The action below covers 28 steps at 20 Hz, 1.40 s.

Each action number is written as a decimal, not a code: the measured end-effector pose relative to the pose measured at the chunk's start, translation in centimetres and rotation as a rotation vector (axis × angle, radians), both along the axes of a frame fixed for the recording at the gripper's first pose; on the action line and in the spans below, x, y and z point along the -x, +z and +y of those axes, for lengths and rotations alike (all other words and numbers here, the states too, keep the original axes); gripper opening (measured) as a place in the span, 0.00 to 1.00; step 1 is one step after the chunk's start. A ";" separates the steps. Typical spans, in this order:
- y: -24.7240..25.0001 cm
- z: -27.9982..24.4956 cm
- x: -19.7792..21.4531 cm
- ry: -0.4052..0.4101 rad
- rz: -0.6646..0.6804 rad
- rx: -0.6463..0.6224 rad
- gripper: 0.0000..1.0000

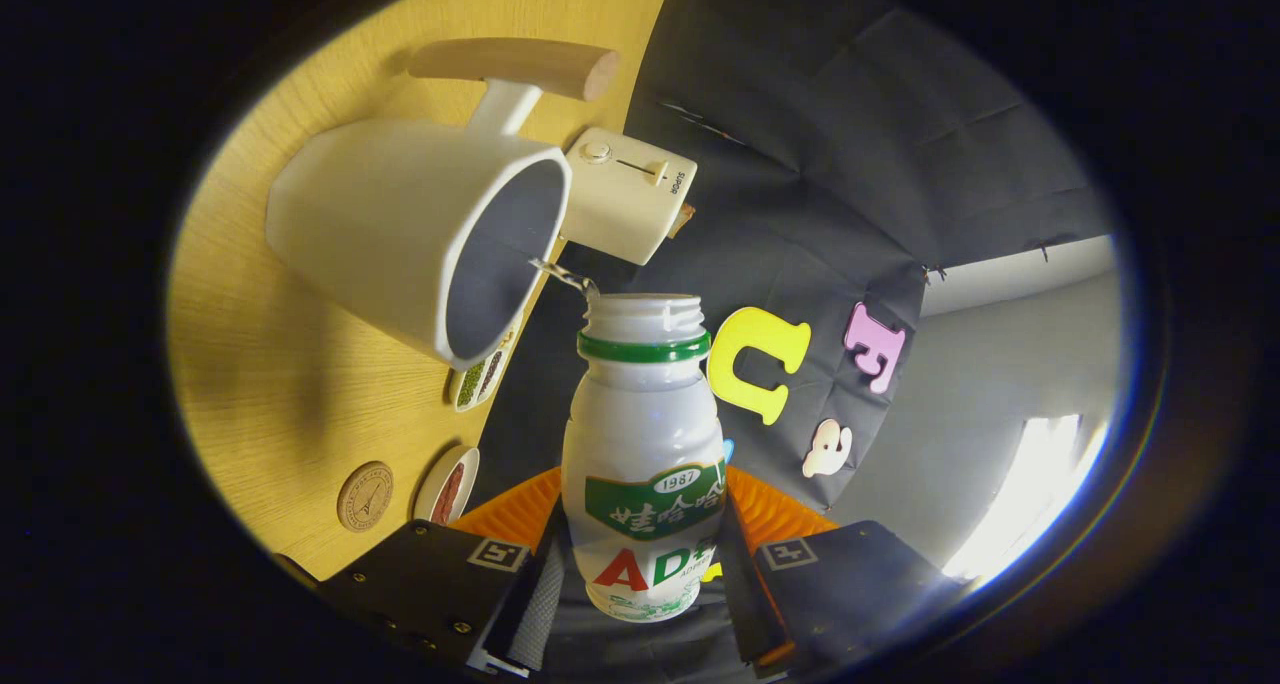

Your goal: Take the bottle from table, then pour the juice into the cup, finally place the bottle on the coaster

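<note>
My gripper (640,574) is shut on a white plastic bottle (643,444) with a green neck ring and a green and red label; both fingers press on its lower body. The view is rolled sideways, so the bottle is tilted toward the cup. A thin clear stream (565,278) runs from the bottle's open mouth into the white cup (420,234), whose opening faces the bottle just beyond its mouth. The cup has a wooden handle (520,64). A round brown coaster (364,496) lies on the wooden table (270,384), off to the side of the fingers.
A cream toaster (630,194) stands right behind the cup. Two small dishes with beans or grains (480,376) (448,490) lie on the table between cup and coaster. The black cloth wall rises beyond the table's edge.
</note>
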<state>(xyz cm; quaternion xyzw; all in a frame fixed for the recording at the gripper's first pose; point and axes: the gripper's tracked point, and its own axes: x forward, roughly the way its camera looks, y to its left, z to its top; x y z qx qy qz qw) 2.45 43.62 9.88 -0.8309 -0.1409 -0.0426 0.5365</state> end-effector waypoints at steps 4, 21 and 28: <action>0.0 0.1 0.0 -0.005 -0.001 0.019 0.69; 0.8 0.9 0.5 0.019 -0.052 0.087 0.69; 0.4 1.3 0.8 0.032 -0.061 0.129 0.69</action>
